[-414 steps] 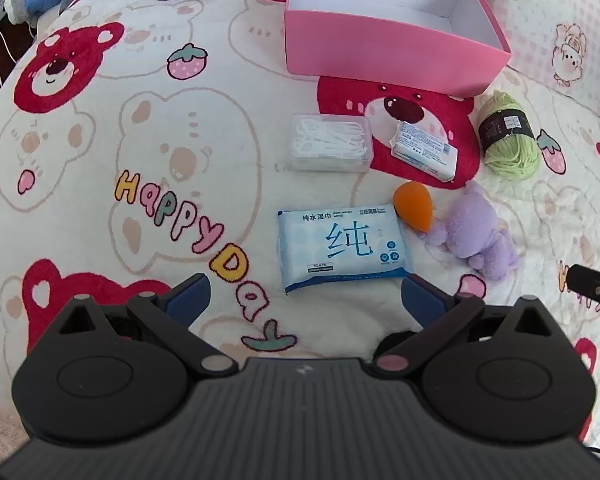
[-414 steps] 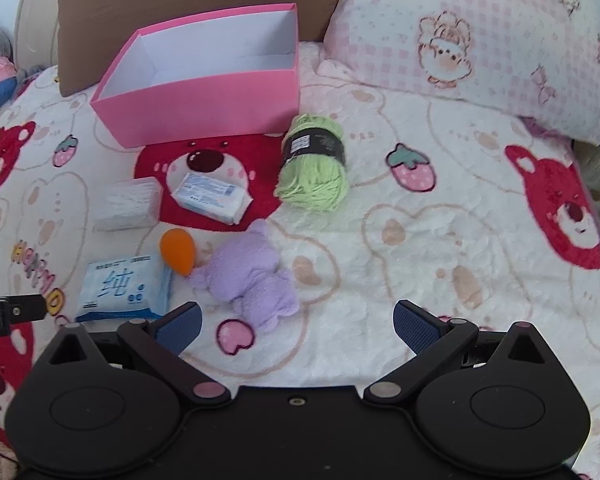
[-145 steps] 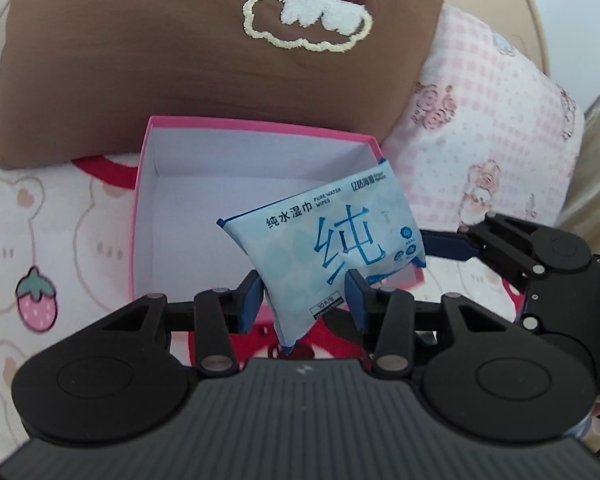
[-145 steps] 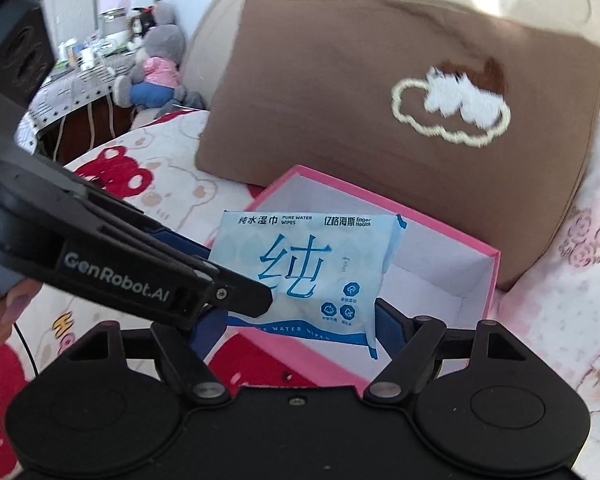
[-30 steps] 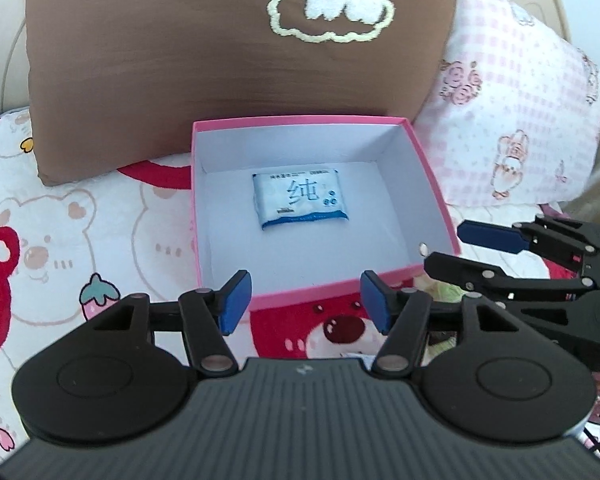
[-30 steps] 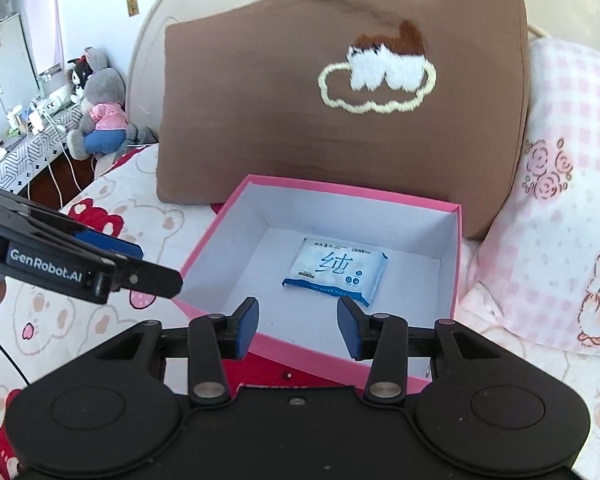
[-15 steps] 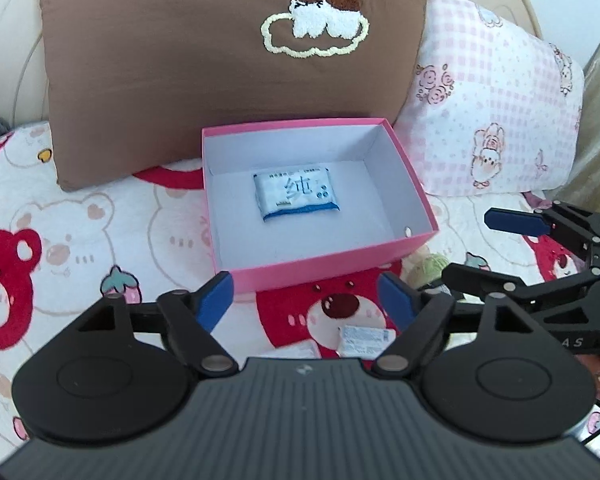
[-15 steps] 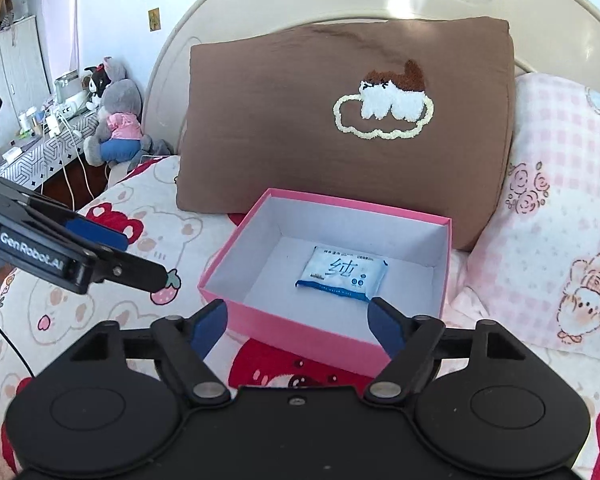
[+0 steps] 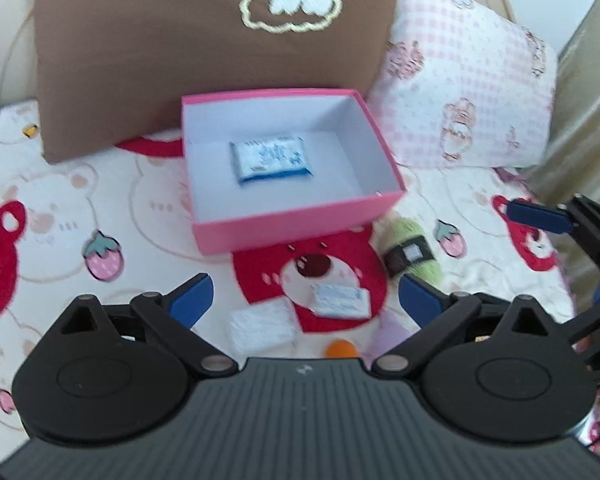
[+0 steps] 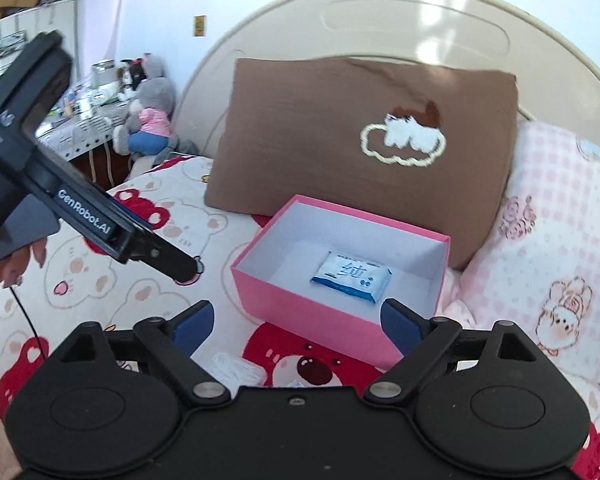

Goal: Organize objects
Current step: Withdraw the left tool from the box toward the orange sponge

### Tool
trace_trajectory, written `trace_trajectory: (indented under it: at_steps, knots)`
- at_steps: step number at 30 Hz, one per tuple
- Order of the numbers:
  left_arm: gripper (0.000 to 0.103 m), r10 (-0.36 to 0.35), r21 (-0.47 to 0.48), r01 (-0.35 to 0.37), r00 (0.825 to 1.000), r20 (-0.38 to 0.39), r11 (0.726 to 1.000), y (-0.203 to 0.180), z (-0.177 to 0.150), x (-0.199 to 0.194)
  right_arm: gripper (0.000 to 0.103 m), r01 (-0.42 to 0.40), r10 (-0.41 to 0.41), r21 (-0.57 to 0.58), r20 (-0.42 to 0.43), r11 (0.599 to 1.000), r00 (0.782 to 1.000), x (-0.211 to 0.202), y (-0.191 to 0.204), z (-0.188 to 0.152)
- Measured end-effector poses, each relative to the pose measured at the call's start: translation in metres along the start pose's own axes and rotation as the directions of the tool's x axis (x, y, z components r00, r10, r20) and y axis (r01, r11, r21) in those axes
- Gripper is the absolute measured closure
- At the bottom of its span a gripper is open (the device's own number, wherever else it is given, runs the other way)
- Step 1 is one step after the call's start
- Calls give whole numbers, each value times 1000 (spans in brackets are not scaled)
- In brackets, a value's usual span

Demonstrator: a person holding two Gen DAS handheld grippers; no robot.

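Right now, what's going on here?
A person with two handheld grippers is tidying items on a bed into the pink box. The wet wipes pack already lies flat inside it. Both the left gripper and right gripper are open and empty. The green yarn, small tissue pack and clear floss-pick box wait in front of the box.

Pink box point(image 9: 300, 220): matt card, smooth white lining; wipes pack point(image 9: 271, 157) inside it: glossy plastic film; brown pillow point(image 9: 203, 48) behind the box: matt woven cloth, fuzzy embroidery; yarn ball point(image 9: 412, 254) beside the box: soft fibre, paper band
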State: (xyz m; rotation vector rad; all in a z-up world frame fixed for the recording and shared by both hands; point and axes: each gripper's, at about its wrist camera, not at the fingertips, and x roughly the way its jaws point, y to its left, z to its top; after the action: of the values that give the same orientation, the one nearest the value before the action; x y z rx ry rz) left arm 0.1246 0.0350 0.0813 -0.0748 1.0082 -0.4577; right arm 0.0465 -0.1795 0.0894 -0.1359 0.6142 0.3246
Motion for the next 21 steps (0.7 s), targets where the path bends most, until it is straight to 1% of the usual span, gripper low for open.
trace_trajectory:
  at_steps: [2,4,7,9,10,11,13,14,16,17,19,20,21]
  knots:
    - [2,-47,-36,46,999,-11,998,3,-5,-3,10,-2,2,-12,28,1000,1000,-3,1,-4]
    - [2,-67,-67,66,998,-19,996,6,-10,-6,10,15,-14,-14,75,1000,997,-7,1,-7]
    - [2,-54,-50,53,999,-7,997,4,-16,-12,10,16,-17,3,99,1000,995,-8,-5,-8]
    - [2,-57,-37,57,998,-3,998,2,-20,-15,10,6,-6,-5,109,1000,994,-9,-5,-11]
    - [2,-64,-35,63,998,-5,997,1,-22,-15,10,15,-13,-18,112,1000,994,-9,-4,-14]
    - [2,-72,-31,71,997,-7,997,0,-24,-15,10,41,-38,-24,115,999,993,-8,-1,-17]
    - [2,-75,-18,75,997,-8,997,-3,-28,-14,10,104,-102,-12,109,994,989,-4,2,-24]
    - [3,-71,-7,71,997,-5,997,-5,-32,-13,11,117,-116,-4,105,993,988,-1,2,-29]
    - [3,-66,6,67,998,-8,998,-8,-36,-8,11,118,-120,26,88,993,989,3,2,-41]
    - [3,-60,0,60,998,-11,998,-8,-38,-6,11,102,-104,34,68,994,992,6,3,-48]
    - [3,-48,13,49,998,-28,999,-10,-43,3,11,85,-85,12,41,996,996,9,6,-60]
    - [3,-48,15,49,998,-39,999,-10,-46,7,11,92,-92,-21,28,996,995,11,11,-66]
    - [4,-53,13,54,997,-51,998,-10,-48,12,11,121,-120,-58,25,991,992,11,16,-71]
